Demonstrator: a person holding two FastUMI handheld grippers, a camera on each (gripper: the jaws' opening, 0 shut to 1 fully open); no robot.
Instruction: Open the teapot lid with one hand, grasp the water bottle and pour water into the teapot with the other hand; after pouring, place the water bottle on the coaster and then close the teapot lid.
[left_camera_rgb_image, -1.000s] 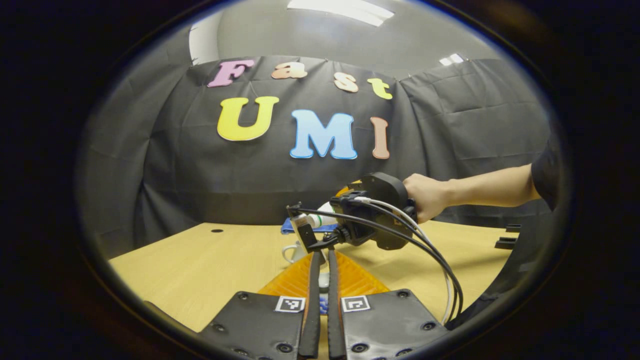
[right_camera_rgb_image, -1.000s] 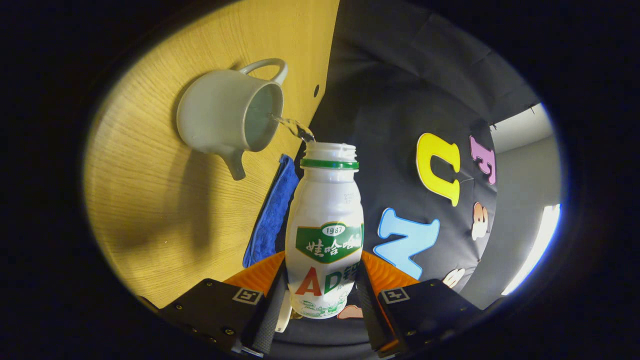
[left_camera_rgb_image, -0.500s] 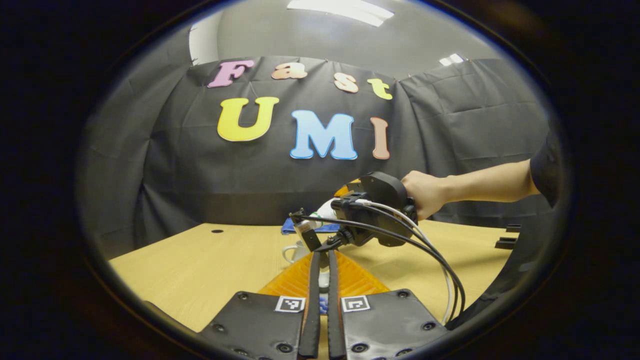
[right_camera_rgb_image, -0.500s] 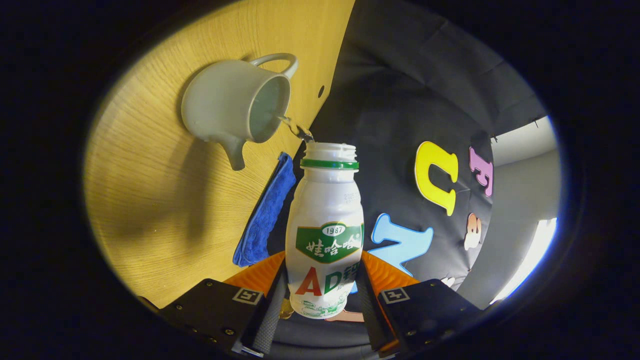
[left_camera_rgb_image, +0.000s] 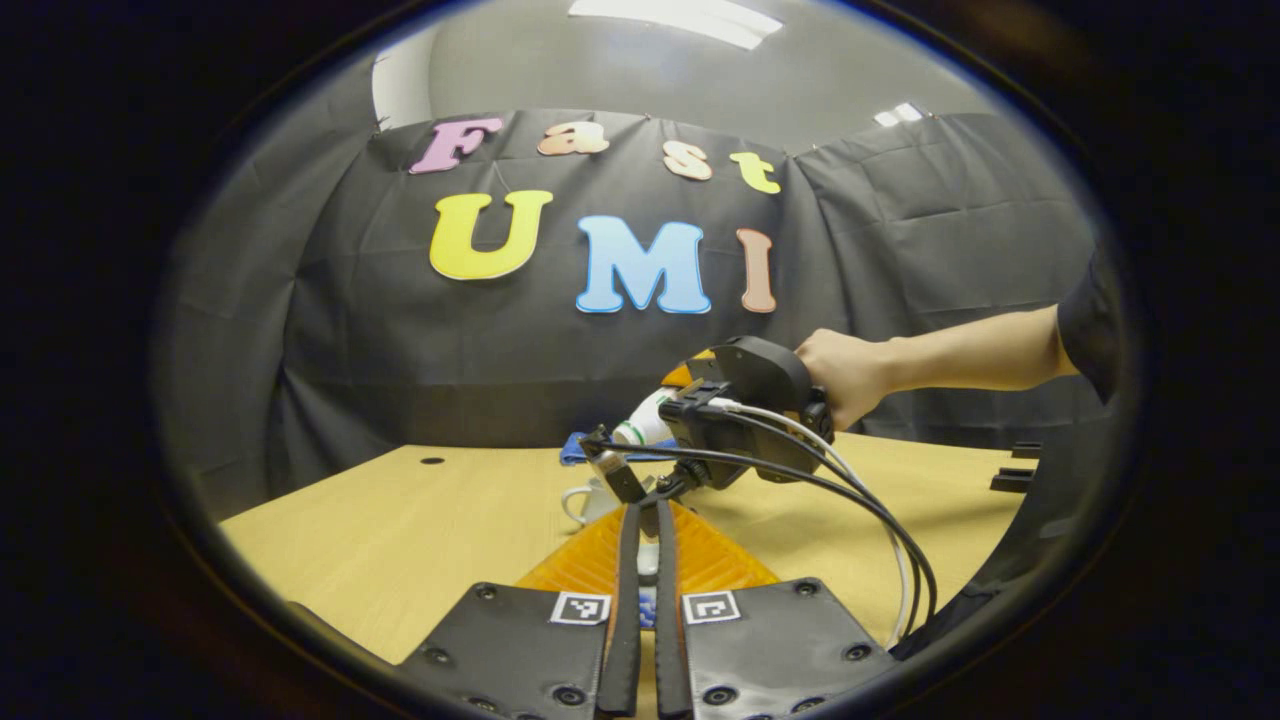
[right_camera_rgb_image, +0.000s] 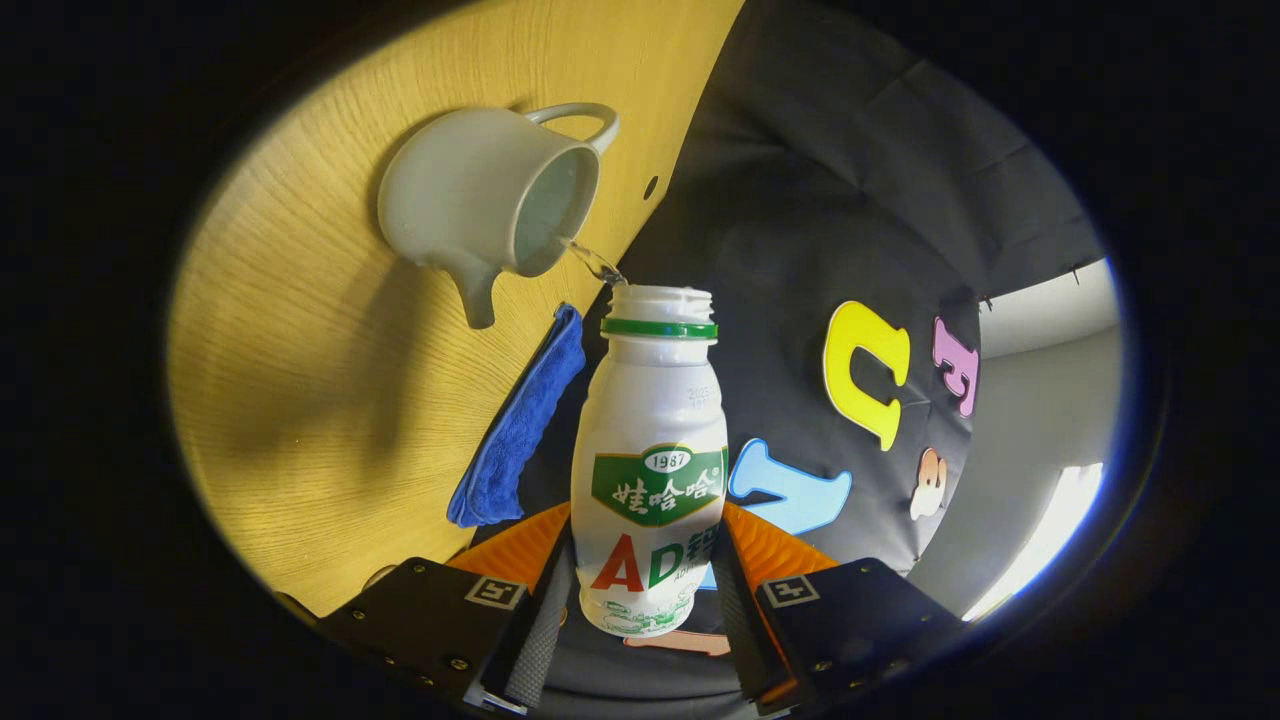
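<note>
The right tongs are clamped on the water bottle, which is tipped so a thin stream runs from its mouth into the open teapot on the desk, beside a blue cloth. The left tongs are closed almost together on something small, perhaps the lid; it is too hidden to tell.

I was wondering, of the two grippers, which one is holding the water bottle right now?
The right gripper: both its fingers press the white water bottle, tipped toward the open teapot. The left gripper is nearly closed on something small.
</note>
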